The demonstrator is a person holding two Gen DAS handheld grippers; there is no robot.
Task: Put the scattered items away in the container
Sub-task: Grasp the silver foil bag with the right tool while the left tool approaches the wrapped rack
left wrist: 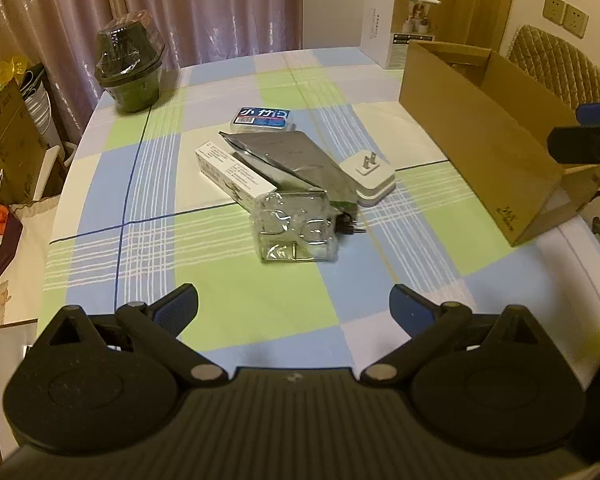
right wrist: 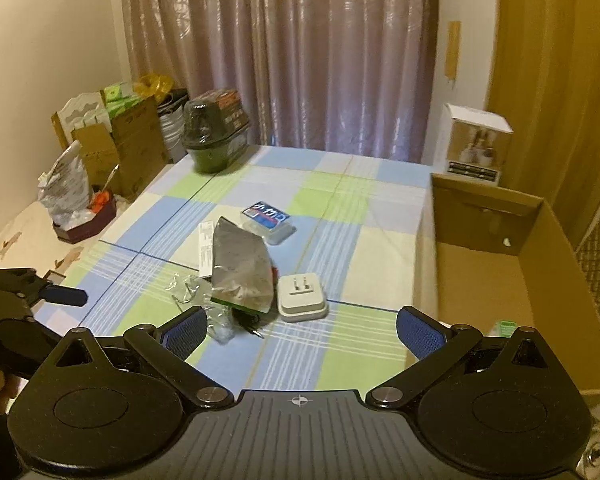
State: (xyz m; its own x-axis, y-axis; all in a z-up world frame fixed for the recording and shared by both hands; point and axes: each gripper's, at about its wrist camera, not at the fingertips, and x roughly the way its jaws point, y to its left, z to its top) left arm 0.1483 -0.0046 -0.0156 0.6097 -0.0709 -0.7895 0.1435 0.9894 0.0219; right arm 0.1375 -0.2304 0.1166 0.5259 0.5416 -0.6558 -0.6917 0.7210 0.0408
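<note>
left gripper (left wrist: 294, 306), right gripper (right wrist: 302, 330): fingers spread wide, empty.

Mauve curtains (right wrist: 284, 52) hang behind a table (left wrist: 148, 280) in checked cloth — cream walls (right wrist: 48, 36), warm dim light.

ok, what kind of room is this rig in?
Probably a home dining room: a round table under a plaid tablecloth, floor-length curtains behind it, a quilted chair, and household clutter in cardboard boxes along the wall.

One foil pouch (left wrist: 296, 160), one plug adapter (left wrist: 368, 180), two cardboard boxes (left wrist: 496, 148), two grippers (left wrist: 294, 308)
</note>
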